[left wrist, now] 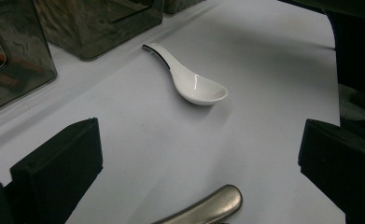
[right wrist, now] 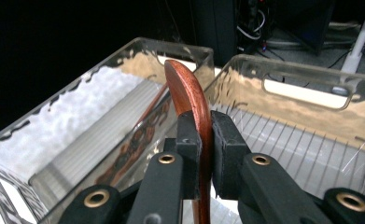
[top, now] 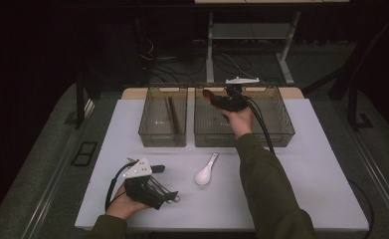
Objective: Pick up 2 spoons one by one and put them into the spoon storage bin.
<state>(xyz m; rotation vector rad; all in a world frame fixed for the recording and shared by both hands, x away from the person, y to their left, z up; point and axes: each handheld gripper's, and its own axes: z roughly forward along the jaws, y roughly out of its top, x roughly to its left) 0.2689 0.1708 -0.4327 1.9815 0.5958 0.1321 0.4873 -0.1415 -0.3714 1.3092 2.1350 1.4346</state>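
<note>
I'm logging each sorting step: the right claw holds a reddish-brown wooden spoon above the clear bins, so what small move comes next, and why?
Probably lower the right claw slightly into the right-hand clear plastic bin and only then open it. Its pads are clamped on the reddish-brown wooden spoon, which hangs above the bins near the wall they share, so releasing now might let it land on a rim.

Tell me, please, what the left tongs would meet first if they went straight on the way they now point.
Probably the white spoon: in the left gripper view it lies on the white table ahead of the open left tongs. A metal handle sits just below them, though depth is unclear.
</note>
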